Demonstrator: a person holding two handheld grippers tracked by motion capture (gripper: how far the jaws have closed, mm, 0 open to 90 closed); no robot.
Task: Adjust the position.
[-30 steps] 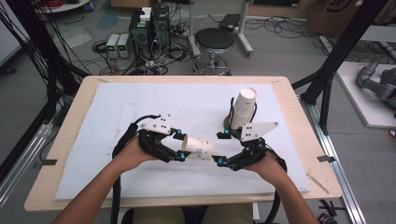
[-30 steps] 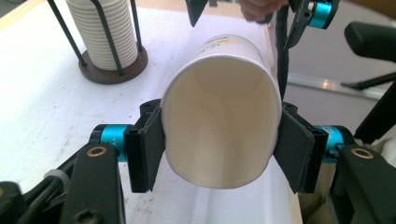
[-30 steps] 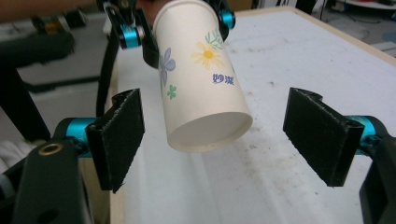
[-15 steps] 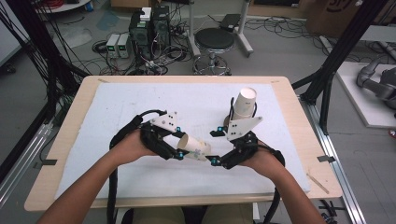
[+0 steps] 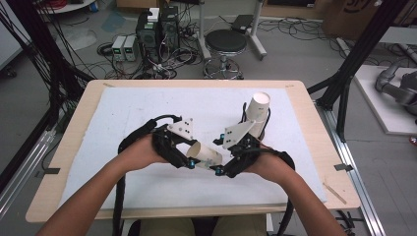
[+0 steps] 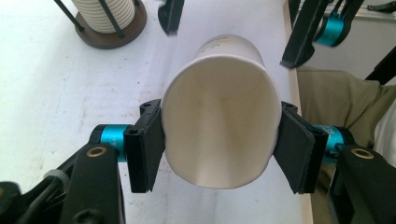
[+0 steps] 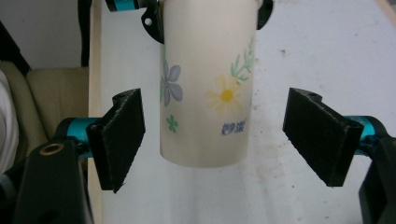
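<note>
In the left gripper view, the brown round stand holding ribbed white stacked cups (image 6: 108, 18) is cut off by the top edge at upper left. In the right gripper view, the flower-printed white paper cup (image 7: 205, 88) loses its rim (top centre), and its small blue print is illegible.

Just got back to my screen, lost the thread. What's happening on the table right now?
A person works two handheld grippers over the white mat. The left gripper is clamped on a flower-printed paper cup near its rim, squeezing the mouth out of round, and holds it on its side. The right gripper is open, its fingers on either side of the cup's base end without touching. A stack of cups stands farther back on the mat.
</note>
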